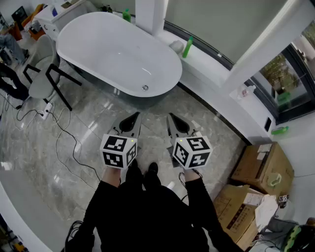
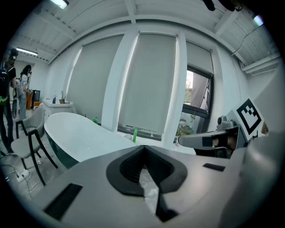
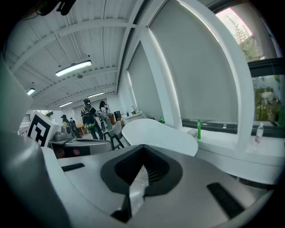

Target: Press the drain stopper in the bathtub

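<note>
Drain stopper (image 1: 144, 87) shows only in the head view: a small metal disc on the white bathtub (image 1: 98, 49) floor at its 6 o'clock end, 12 o'clock of both grippers and well apart from them. Gripper views catch just the tub's rim, basin hidden. Left gripper (image 1: 132, 119) jaws closed, nothing held; right gripper (image 1: 174, 121) same. People (image 3: 89, 116) far back, too small to detail.

One white oval bathtub (image 1: 98, 54) is counted, with one round metal drain stopper (image 1: 145, 88). Two green plastic bottles (image 1: 188, 47) (image 1: 126, 15), two brown cardboard boxes (image 1: 263, 167) (image 1: 241, 209) and one grey black-legged chair (image 1: 42, 74) are seen.
</note>
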`<state>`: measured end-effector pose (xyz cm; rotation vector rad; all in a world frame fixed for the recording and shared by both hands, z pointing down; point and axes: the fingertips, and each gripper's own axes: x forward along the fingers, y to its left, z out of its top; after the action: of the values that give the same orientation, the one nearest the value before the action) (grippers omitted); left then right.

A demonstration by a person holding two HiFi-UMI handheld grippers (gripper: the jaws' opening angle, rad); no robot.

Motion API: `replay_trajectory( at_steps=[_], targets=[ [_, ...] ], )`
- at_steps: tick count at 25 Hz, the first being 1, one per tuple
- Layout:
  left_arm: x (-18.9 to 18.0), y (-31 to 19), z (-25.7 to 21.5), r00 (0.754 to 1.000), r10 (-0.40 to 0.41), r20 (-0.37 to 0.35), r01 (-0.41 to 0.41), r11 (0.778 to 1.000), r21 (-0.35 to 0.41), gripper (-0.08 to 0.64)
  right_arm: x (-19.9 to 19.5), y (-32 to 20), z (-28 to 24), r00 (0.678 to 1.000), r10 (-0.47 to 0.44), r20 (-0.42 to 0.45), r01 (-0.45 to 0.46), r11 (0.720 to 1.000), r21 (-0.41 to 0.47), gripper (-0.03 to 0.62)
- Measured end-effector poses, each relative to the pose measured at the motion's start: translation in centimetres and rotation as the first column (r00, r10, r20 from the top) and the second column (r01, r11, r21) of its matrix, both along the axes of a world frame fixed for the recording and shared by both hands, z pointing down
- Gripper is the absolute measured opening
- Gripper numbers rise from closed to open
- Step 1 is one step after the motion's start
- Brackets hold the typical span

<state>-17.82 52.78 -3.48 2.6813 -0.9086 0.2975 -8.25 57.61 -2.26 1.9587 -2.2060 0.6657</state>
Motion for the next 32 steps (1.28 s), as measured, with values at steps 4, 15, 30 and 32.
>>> replay_trajectory(
  at_steps=[4, 15, 30, 32],
  targets=[
    [0.2, -0.6, 0.0, 1.000, 0.003, 0.005, -0.003, 1.000, 0.012, 0.005, -0.1, -0.9, 0.0, 1.000, -0.005, -0.002, 0.005, 1.000, 0.012, 0.003],
    [-2.4, -2.4, 0.0, 1.000, -0.011, 0.000, 0.011, 1.000, 0.005, 0.005, -2.0, -2.3, 0.5, 1.000, -0.020, 0.015, 0.020, 1.000, -0.006, 0.003],
    [-6.3, -7.5, -0.6, 0.998, 0.057, -0.026, -0.057, 0.998, 0.019, 0.005, -4.1, -5.8, -0.1, 0.996, 0.087, 0.010, -0.087, 0.996, -0.033, 0.003],
    [-6.8, -8.1, -0.7, 0.998, 0.059, -0.030, -0.059, 0.998, 0.023, 0.005, -4.4, -6.1, -0.2, 0.995, 0.099, 0.008, -0.099, 0.994, -0.036, 0.003]
  ],
)
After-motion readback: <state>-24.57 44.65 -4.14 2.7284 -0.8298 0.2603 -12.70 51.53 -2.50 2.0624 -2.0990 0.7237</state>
